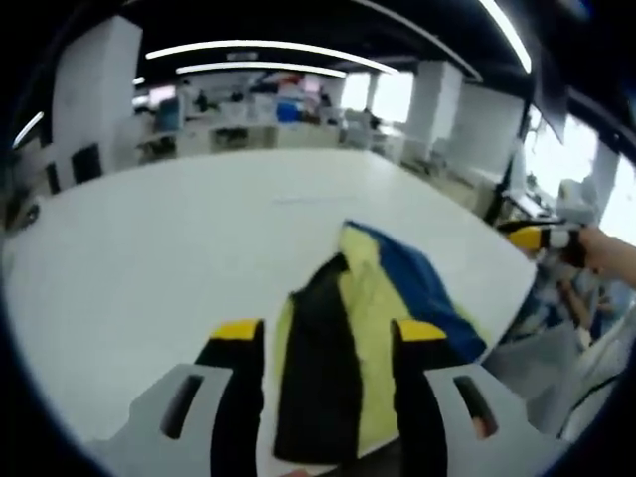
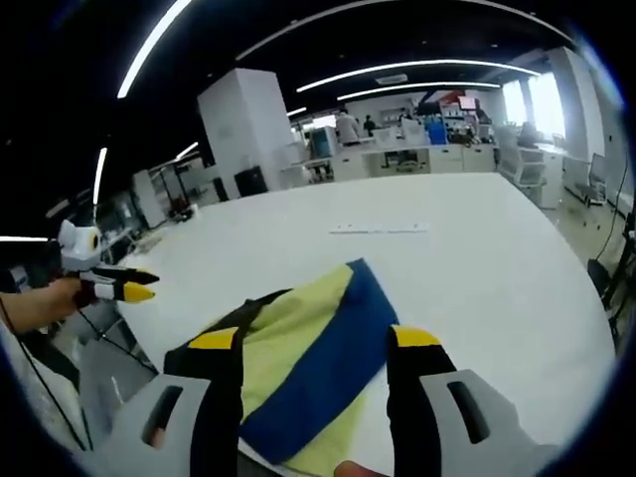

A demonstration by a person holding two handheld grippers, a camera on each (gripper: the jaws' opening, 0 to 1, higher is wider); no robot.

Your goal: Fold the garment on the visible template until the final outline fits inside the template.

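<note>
- In the left gripper view, the left gripper (image 1: 331, 329) rises from the bottom edge with its two yellow-tipped black jaws standing apart, nothing clamped between them.
- The garment (image 1: 370, 328), a bunched piece in black, pale yellow and blue, lies on the white table (image 1: 149, 258) directly ahead of those jaws; its black and yellow part shows in the gap between them, and the blue part spreads off past the right jaw toward the table's edge.
- I cannot tell whether the jaw tips touch the cloth or sit just above it.
- At the far right of that view, the right gripper (image 1: 532, 237) shows beyond the table's edge, well apart from the garment; its tips look together.
- In the right gripper view, at the far left, the left gripper (image 2: 127, 285) is held by a hand (image 2: 40, 303) off the table's side.
- The right gripper (image 2: 316, 338) has its jaws spread wide and holds nothing.
- The garment (image 2: 298, 373) lies between and just ahead of these jaws, at the near edge of the table (image 2: 477, 258), a blue band running diagonally across pale yellow, with black at its left side.
- A faint marked line (image 2: 380, 230) lies on the table farther off, well beyond the garment.
</note>
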